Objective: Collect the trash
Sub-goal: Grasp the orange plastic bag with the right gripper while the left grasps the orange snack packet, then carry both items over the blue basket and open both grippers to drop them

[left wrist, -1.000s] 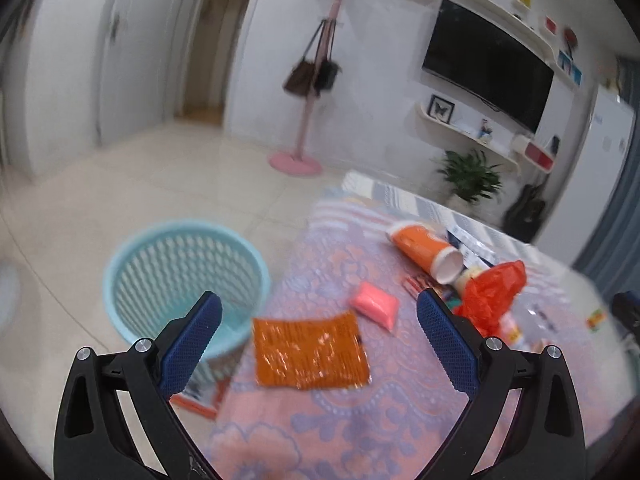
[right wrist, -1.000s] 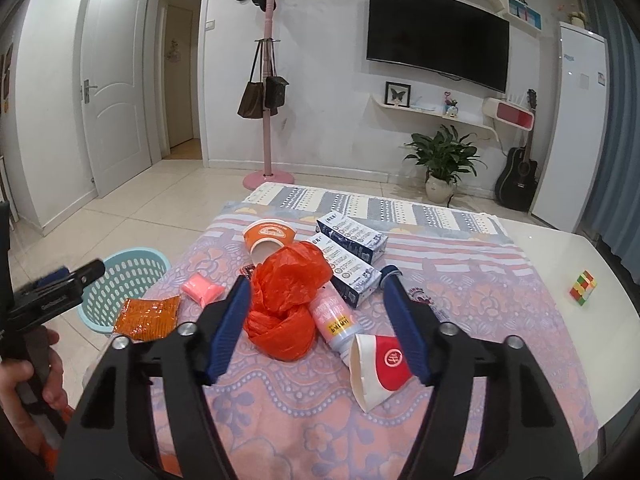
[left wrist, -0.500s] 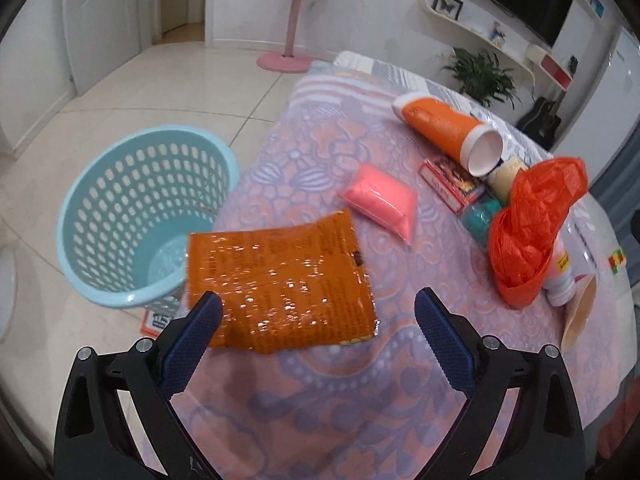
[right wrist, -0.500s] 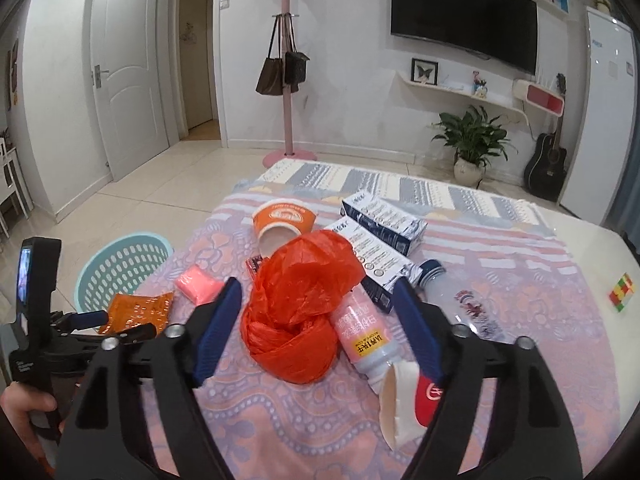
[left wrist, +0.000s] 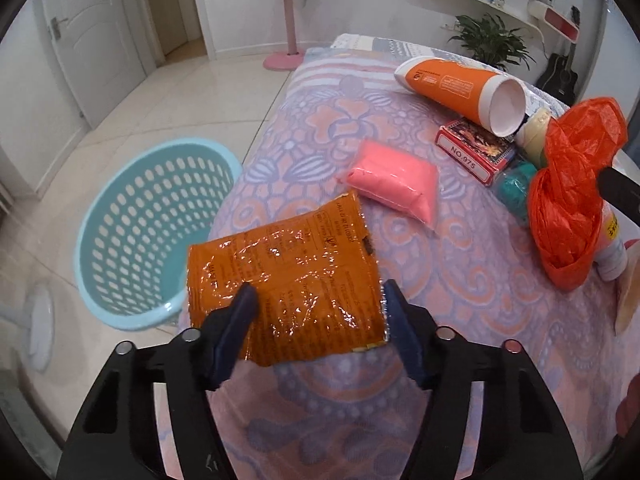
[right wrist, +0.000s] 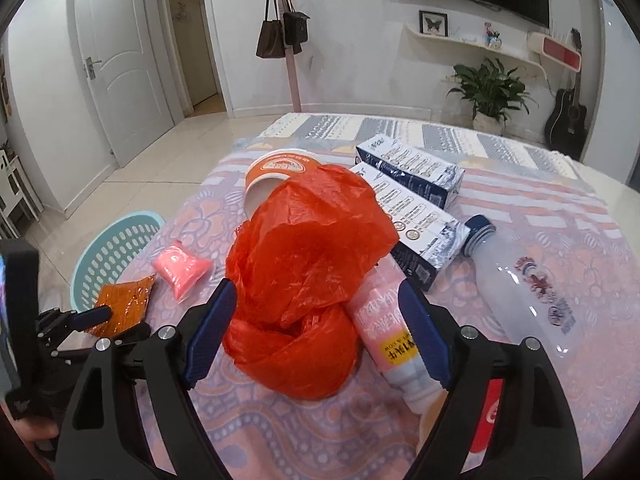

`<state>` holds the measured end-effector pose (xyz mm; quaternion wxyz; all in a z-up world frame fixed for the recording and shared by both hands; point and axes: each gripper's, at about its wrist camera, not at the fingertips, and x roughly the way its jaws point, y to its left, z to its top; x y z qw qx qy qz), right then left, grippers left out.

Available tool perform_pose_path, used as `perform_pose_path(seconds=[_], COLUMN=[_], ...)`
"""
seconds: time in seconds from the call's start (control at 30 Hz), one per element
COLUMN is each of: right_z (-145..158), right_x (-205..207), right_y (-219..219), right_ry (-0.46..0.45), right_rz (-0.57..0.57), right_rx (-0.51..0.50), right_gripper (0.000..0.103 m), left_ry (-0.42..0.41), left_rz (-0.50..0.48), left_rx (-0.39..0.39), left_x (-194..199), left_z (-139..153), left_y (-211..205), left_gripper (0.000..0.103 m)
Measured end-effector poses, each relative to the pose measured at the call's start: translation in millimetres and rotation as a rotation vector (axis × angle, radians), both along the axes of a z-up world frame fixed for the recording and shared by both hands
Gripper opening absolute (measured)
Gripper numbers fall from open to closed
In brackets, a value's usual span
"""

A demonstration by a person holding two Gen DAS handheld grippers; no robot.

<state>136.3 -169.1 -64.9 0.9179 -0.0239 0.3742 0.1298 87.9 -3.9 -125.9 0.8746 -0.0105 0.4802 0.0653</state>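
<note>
An orange foil packet [left wrist: 288, 280] lies at the table's left edge, partly over it. My left gripper [left wrist: 320, 300] is open, its fingers at either side of the packet's near end. It also shows in the right wrist view [right wrist: 96, 322] beside the packet [right wrist: 124, 298]. A crumpled red plastic bag [right wrist: 304, 276] sits mid-table. My right gripper [right wrist: 316, 320] is open with its fingers on either side of the bag. A light blue trash basket [left wrist: 152, 224] stands on the floor left of the table.
On the patterned cloth lie a pink pouch [left wrist: 394, 178], an orange paper cup [left wrist: 460, 88], a small red box [left wrist: 474, 148], two blue-white cartons [right wrist: 416, 200], a pink bottle [right wrist: 394, 340], a clear bottle [right wrist: 528, 280] and a red-white cup [right wrist: 486, 412].
My left gripper has come down and forward onto the orange packet and its fingers have narrowed around it. My right gripper has moved closer to the red bag.
</note>
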Motion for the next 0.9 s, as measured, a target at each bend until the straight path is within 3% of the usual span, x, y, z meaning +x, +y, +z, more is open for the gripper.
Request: perform_pose_path(seconds=[0.17, 0.37, 0.47, 0.63, 0.73, 0.9], right_z=[-10, -28, -35, -29, -11, 35], right_x=[-3, -9, -3, -7, -12, -25], right_y=[10, 41, 45, 39, 42, 59], right_ry=[0.045, 0.041, 0.054, 0.037, 0.001, -0.092], right_rz=[0.037, 0.06, 0.032, 0.033, 0.063, 0.129], right_rx=[0.034, -0.11, -0.14, -0.132, -0.117, -0.094], right_gripper=[0.079, 0.08, 0.071, 0.043, 0.038, 0.037], left_ry=[-0.025, -0.058, -0.082, -0.141, -0.17, -0.268], left_rz=[-0.007, 0.018, 0.017, 0.0, 0.004, 0.023], left_rx=[0.003, -0.121, -0.179, -0.25, -0.299, -0.324], left_x=[-3, -7, -10, -18, -23, -33], left_z=[3, 8, 12, 26, 39, 83], left_y=[2, 25, 31, 36, 42, 61], left_gripper=[0.038, 0.009, 0.006, 0.005, 0.005, 0.005])
